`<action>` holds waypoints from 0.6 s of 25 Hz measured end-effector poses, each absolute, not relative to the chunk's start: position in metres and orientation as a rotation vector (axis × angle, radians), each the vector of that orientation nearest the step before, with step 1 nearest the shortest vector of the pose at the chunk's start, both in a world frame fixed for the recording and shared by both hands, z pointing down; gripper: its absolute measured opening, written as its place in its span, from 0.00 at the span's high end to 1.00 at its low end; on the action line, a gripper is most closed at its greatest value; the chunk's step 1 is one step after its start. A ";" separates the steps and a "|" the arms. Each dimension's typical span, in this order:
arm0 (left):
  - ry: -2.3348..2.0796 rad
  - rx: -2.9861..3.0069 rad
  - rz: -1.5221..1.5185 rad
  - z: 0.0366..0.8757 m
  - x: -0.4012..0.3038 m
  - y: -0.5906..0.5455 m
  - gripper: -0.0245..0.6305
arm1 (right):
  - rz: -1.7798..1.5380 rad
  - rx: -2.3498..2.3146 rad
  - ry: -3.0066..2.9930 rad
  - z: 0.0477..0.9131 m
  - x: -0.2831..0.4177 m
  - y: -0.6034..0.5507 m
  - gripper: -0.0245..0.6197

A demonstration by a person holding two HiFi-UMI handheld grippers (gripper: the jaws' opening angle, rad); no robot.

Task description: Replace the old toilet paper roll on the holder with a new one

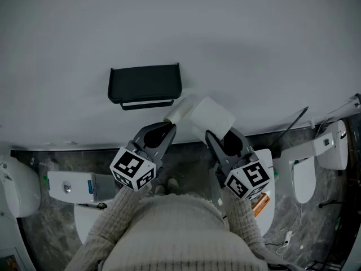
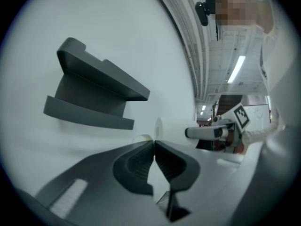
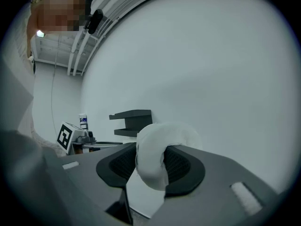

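Observation:
A black holder (image 1: 144, 84) hangs on the white wall, with no roll showing on it; it also shows as a shelf-like holder (image 2: 94, 93) in the left gripper view and as a small holder (image 3: 134, 121) in the right gripper view. Just below and to its right, my right gripper (image 1: 210, 134) is shut on a white toilet paper roll (image 1: 210, 116), squeezing the roll's wall (image 3: 160, 135) between its pads. My left gripper (image 1: 169, 126) is shut on the thin edge of a beige cardboard tube (image 1: 172, 115), whose curved rim (image 2: 141, 137) peeks over the jaw tips.
Below the wall runs a dark marble floor with a white toilet (image 1: 304, 176) at right and another (image 1: 17, 185) at left. A white box-like unit (image 1: 73, 186) lies at lower left. An orange packet (image 1: 260, 202) sits beside my right sleeve.

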State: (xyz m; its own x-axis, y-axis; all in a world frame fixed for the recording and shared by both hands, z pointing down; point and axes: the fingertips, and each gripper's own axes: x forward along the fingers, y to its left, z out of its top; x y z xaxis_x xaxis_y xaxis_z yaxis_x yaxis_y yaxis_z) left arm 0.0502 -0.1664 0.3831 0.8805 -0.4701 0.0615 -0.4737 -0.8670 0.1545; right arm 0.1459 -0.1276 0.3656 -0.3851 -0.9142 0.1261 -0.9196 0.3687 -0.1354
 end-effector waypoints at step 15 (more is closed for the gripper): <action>-0.861 2.767 0.078 0.406 0.003 -0.167 0.94 | 0.235 1.362 -2.745 0.354 0.097 -0.154 0.71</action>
